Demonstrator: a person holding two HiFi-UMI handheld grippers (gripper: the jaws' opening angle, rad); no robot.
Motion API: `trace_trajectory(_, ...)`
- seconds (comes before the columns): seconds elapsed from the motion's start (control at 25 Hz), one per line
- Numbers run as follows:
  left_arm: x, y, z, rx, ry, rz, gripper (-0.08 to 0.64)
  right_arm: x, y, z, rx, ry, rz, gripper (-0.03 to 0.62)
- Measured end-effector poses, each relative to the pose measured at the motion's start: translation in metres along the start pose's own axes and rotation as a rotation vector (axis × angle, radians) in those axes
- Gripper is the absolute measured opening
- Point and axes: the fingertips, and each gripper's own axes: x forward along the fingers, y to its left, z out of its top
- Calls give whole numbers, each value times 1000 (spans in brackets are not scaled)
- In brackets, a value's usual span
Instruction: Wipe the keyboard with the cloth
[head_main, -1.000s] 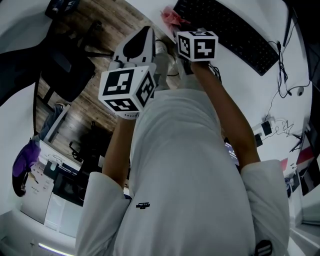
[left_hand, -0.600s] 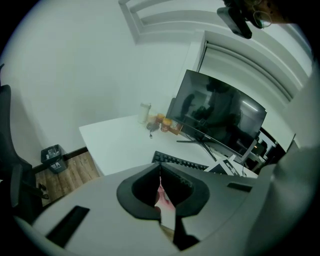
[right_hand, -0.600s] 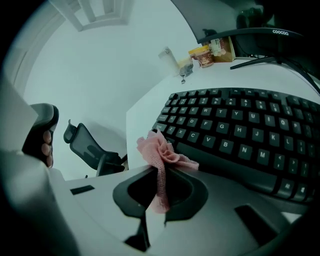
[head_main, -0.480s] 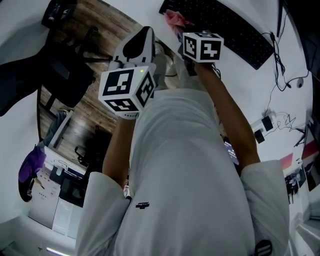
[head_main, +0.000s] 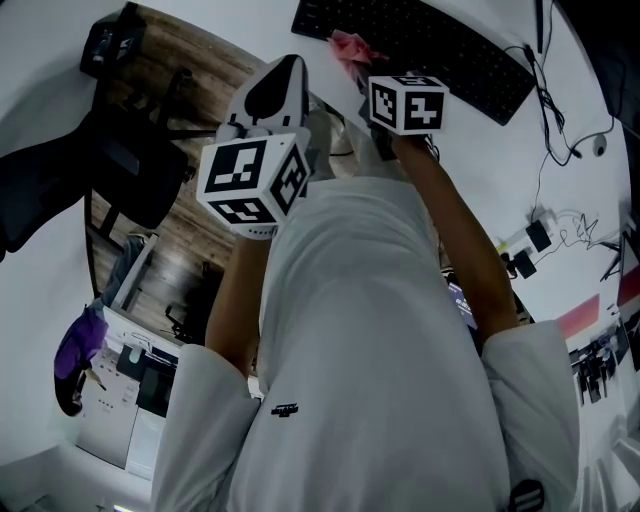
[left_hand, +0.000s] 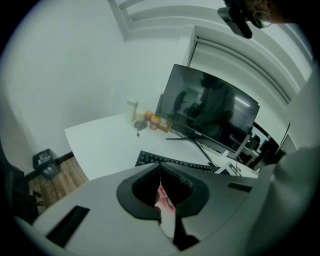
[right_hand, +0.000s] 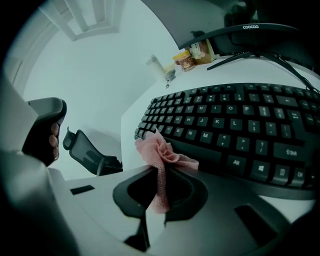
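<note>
I read "coocaa" on monitor (right_hand: 250, 29) lower edge. Keyboard (right_hand: 235, 125) keys: J, K, N, M, Alt legible. Shirt logo (head_main: 286, 410) too small.

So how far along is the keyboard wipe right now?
Done: the pink cloth is clamped in the right hand-held gripper. In hand: the cloth is held at the near left corner of the keyboard; I cannot tell whether it touches. Left: the wipe across the keys, which shows no sign of having begun. The left hand-held gripper is shut, away from the keyboard.
</note>
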Motion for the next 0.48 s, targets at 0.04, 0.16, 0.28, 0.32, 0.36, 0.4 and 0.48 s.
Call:
trace_trajectory(0.04, 2, -3, 0, 5, 2, -7, 23, -3, -3, -2, 8, -4, -2, 29)
trace_trajectory(0.16, 6, -13, 2, 21, 6, -25, 23, -12, -13, -5, 35, -15, -12, 29)
trace_trajectory(0.28, 10, -22, 3, 35, 11, -43, 23, -20, -21, -10, 65, -27, -12, 29)
trace_trajectory(0.32, 11, -24, 3, 40, 14, -49, 23, -23, -24, -11, 73, -29, -16, 29)
trace_trajectory(0.36, 12, -27, 3, 45, 17, -55, 23, -26, -27, -12, 79, -30, -22, 29)
trace_trajectory(0.4, 14, -29, 3, 50, 19, -61, 23, -29, -30, -13, 83, -33, -28, 29)
trace_trajectory(0.48, 16, -34, 4, 60, 24, -74, 23, -38, -38, -14, 90, -40, -46, 29)
